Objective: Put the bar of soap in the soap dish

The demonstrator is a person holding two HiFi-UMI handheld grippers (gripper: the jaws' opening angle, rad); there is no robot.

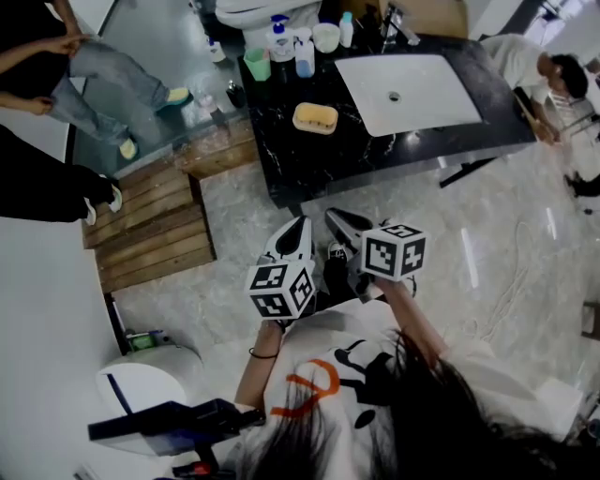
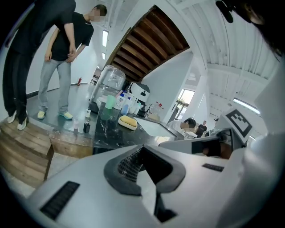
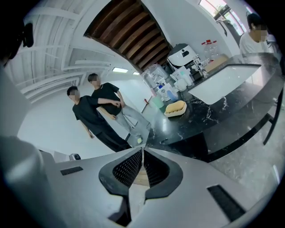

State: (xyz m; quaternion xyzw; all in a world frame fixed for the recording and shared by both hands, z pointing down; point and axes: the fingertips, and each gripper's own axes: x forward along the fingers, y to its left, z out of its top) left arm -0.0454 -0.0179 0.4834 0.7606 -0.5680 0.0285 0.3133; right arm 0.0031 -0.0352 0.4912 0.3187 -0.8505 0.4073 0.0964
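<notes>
A yellow bar of soap lies in a pale soap dish on the black marble counter, left of the sink. The same soap shows in the left gripper view and, as the soap, in the right gripper view, far ahead of both jaws. My left gripper and right gripper hang side by side over the floor, short of the counter's front edge. Both point toward the counter, shut, with nothing between the pads.
A white sink basin with a faucet fills the counter's right half. A green cup, bottles and a white bowl stand at the back. Wooden steps lie left. People stand at far left and right.
</notes>
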